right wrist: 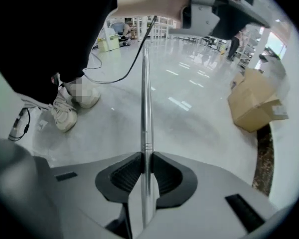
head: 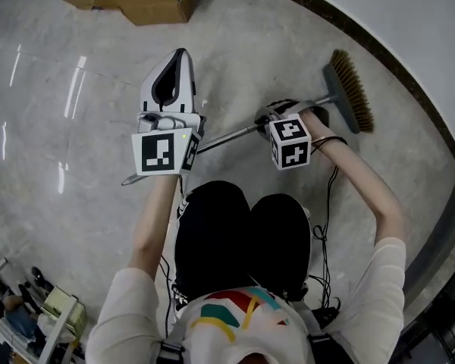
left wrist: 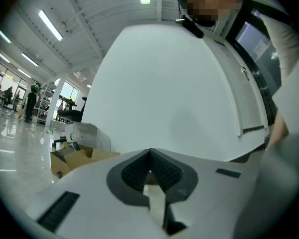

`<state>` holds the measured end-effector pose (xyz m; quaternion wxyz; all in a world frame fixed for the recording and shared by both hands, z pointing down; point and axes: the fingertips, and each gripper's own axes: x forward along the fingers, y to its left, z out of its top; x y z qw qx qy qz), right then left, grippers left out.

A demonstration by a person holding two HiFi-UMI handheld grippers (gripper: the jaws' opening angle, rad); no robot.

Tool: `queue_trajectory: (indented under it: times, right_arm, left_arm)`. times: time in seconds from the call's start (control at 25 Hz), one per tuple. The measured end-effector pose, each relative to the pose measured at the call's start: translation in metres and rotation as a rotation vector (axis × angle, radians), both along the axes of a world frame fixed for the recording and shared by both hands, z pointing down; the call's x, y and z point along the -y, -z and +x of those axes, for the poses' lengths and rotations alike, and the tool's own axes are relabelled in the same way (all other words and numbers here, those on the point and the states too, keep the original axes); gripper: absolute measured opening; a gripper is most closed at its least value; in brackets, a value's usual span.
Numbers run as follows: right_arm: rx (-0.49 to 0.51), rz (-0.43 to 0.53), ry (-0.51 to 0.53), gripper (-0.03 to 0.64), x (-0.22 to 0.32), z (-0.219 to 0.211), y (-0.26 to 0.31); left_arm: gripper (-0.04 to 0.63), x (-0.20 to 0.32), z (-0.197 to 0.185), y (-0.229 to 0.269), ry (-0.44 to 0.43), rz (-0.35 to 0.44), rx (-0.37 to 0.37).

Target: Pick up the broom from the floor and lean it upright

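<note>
My right tool pinches the broom handle to raise it upright; my left tool, pressed together, is empty.

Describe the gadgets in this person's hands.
The left gripper and right gripper are pale wedge-shaped shells with black ribbed pads inside. Each carries a cube of black-and-white square markers. A thin black cable trails from the right one. The person's sleeves are short and white.

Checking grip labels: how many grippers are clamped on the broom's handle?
1. The right gripper pinches the broom handle, nearer the brush end. The left gripper is shut with nothing between its jaws.
</note>
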<state>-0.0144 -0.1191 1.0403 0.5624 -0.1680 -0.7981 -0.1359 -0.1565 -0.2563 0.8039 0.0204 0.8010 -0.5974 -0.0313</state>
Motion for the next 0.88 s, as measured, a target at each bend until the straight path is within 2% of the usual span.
queue_trajectory:
  times: [0.12, 0.2, 0.4, 0.56, 0.64, 0.76, 0.88]
  right_arm:
    - [0.073, 0.071, -0.128, 0.083, 0.048, -0.006, 0.049]
    - [0.124, 0.09, -0.222, 0.081, 0.068, -0.008, 0.085]
    - [0.299, 0.17, -0.525, 0.081, 0.126, -0.004, 0.177]
    - [0.461, 0.236, -0.799, 0.081, 0.16, 0.018, 0.247]
    - [0.544, 0.249, -0.944, 0.081, 0.172, 0.036, 0.273]
    - [0.673, 0.272, -1.175, 0.081, 0.19, 0.073, 0.305]
    - [0.811, 0.323, -1.432, 0.081, 0.208, 0.125, 0.328]
  left_arm:
    - [0.043, 0.008, 0.0, 0.074, -0.008, 0.104, -0.029]
    - [0.043, 0.005, 0.0, 0.117, -0.012, 0.145, -0.043]
    - [0.043, -0.001, 0.008, 0.192, -0.027, 0.246, -0.012]
    - [0.044, -0.005, 0.027, 0.226, -0.039, 0.263, -0.018]
    - [0.044, -0.003, 0.041, 0.232, -0.059, 0.251, 0.004]
    - [0.043, 0.002, 0.071, 0.239, -0.105, 0.237, 0.053]
    - [0.044, 0.003, 0.105, 0.249, -0.169, 0.257, 0.076]
